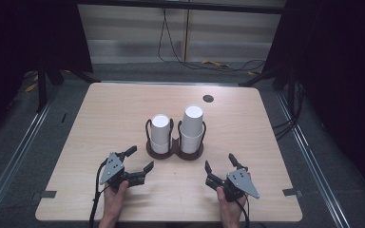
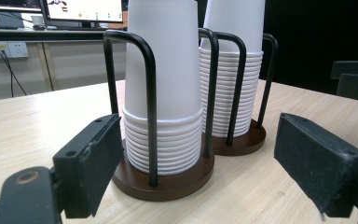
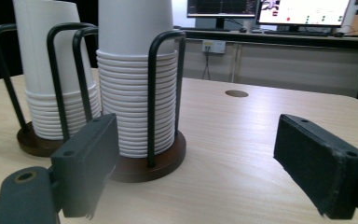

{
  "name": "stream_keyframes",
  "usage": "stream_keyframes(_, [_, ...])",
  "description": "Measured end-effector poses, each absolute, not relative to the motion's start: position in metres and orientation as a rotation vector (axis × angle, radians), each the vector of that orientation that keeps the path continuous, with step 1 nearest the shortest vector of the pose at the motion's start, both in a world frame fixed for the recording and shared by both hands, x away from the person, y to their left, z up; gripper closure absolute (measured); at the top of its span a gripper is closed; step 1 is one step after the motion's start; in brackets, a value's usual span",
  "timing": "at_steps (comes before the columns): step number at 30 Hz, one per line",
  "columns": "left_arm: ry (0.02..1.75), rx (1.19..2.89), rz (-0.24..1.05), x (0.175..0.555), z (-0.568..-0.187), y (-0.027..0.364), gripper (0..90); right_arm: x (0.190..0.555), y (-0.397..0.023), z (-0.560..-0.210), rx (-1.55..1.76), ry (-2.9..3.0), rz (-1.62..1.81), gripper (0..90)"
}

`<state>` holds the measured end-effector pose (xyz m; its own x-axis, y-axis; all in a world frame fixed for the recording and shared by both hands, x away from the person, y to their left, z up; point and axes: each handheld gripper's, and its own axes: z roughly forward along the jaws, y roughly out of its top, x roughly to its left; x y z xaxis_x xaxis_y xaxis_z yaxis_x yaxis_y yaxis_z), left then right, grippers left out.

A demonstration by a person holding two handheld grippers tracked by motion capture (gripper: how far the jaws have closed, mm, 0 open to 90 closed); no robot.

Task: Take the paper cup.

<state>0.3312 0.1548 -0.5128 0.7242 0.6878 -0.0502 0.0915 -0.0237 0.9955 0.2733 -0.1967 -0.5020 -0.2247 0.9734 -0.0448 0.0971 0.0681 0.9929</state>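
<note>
Two stacks of upside-down white paper cups stand in a dark brown double holder with black wire loops at the table's middle. The left stack is shorter than the right stack. My left gripper is open just in front and left of the holder, nothing between its jaws. My right gripper is open in front and right of it, also empty. In the left gripper view the open left gripper faces the near stack. In the right gripper view the open right gripper points past the taller stack.
The wooden table has a round dark grommet hole at the back right. Cables lie on the floor beyond the table. Dark stands and rails flank both sides. Monitors sit on a desk behind.
</note>
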Motion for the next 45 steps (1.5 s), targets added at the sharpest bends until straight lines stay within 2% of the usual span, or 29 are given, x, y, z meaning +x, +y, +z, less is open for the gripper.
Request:
stream_keyframes(5, [0.67,1.563,0.58,0.329,-0.512,0.151,15.2,0.273,-0.199,-0.502,1.159,1.459,1.287,13.1])
stream_keyframes(14, [0.695,1.555,0.561,0.332,-0.512,0.153,15.6,0.273,-0.198,-0.502,1.143,1.455,1.286,13.0])
stream_keyframes(21, [0.711,1.579,0.518,0.334,-0.51,0.152,15.6,0.273,-0.197,-0.502,1.132,1.47,1.274,12.9])
stream_keyframes(39, [0.628,1.642,0.483,0.346,-0.478,0.153,17.1,0.272,-0.195,-0.502,1.104,1.482,1.273,13.1])
stream_keyframes(45, [0.619,1.656,0.432,0.351,-0.471,0.153,17.1,0.27,-0.196,-0.502,1.086,1.492,1.3,12.9])
